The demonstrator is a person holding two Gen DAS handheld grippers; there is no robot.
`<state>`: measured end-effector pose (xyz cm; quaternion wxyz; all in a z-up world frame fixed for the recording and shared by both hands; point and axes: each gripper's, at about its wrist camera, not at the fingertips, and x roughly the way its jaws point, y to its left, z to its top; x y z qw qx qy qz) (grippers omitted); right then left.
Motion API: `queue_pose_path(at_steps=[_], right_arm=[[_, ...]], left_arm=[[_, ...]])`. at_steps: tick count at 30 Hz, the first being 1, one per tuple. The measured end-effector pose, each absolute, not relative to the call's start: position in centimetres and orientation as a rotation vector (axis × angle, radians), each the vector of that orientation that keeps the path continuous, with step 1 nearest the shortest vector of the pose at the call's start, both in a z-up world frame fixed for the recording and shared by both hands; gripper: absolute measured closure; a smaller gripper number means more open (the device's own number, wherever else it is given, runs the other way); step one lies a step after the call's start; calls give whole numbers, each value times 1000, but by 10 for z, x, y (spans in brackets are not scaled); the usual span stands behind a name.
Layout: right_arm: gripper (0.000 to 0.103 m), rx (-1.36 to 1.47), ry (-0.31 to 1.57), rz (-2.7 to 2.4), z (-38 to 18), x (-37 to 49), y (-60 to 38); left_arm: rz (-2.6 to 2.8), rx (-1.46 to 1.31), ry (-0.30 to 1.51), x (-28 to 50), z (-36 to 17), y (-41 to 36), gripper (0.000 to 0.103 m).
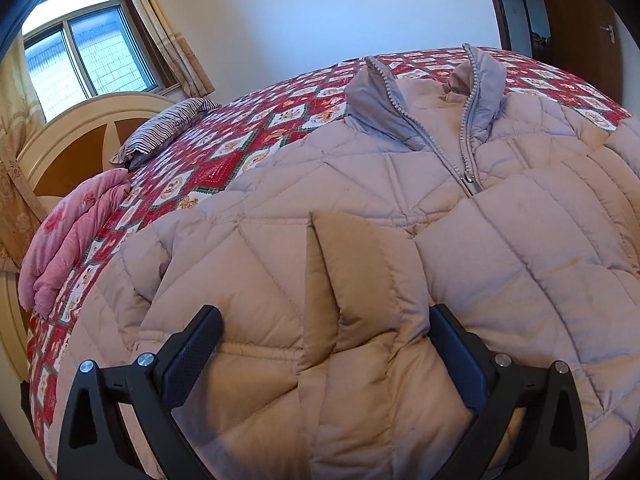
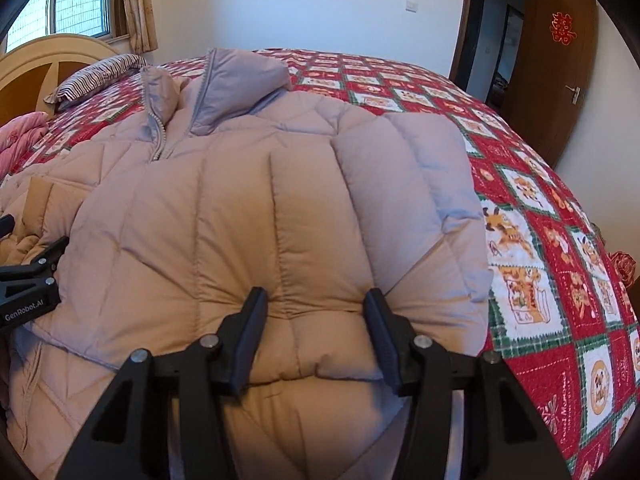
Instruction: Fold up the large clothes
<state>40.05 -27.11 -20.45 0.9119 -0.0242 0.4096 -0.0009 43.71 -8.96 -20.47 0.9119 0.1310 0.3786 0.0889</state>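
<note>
**Quilted puffer jacket on patterned bedspread, 2 grippers at its near edge**

Item 1: puffer jacket [image 1: 400, 208]. Beige-pink padded fabric, stitched in diamond and vertical channels, soft and puffy. Stand-up collar [image 1: 384, 108] in smoother grey cloth, open at the top. Grey zipper [image 1: 466, 148] closed from the pull downward, pull tab metallic. Lies front-up across the bed, collar toward the far side, sleeves folded in over the body.

Item 2: bedspread [image 2: 540, 240]. Quilted cotton look, red ground with green plaid borders and white diamond panels printed with cartoon bears and deer. Small script on a red panel, too small to read.

Item 3: left gripper [image 1: 324, 344]. Black plastic, textured pads, silver bolts. Fingers spread wide, a raised fold of sleeve padding between them; the right finger presses the fabric, the left stands apart. Nothing clamped. Its side, seen from the right wrist, reads "GenRobot.AI".

Item 4: right gripper [image 2: 316, 332]. Same build. Fingers partly open, straddling a bulging padded edge of the jacket; whether they pinch it cannot be told.

Item 5: striped pillow [image 1: 168, 128], pink folded quilt [image 1: 72, 240], rounded wooden headboard [image 1: 76, 140].

Item 6: brown door [image 2: 556, 60] bearing a red paper-cut character.
</note>
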Motion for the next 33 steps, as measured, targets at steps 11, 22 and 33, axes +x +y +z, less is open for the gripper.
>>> queue_pose_path(at_steps=[11, 22, 33], right_arm=[[48, -59, 841, -11, -206, 402, -269], [0, -51, 712, -48, -160, 331, -265], [0, -151, 612, 60, -156, 237, -228]], left_arm=[[173, 153, 775, 405, -153, -50, 1], [527, 104, 701, 294, -149, 152, 1], [628, -182, 804, 203, -180, 266, 1]])
